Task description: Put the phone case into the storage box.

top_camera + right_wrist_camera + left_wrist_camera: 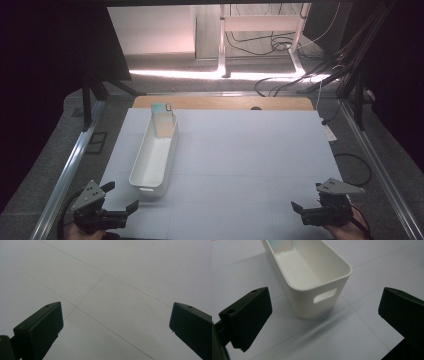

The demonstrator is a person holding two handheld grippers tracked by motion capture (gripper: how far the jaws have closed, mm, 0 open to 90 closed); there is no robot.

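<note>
High view showed both tools, left tool (121, 196) and right tool (306, 197), gaping empty; left should approach the white bin (154, 156) squarely.

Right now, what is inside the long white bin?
The white bin holds one pale, teal-topped item leaning at its far end; the rest of the floor is bare. That item's lower part is hidden by the bin's wall.
</note>
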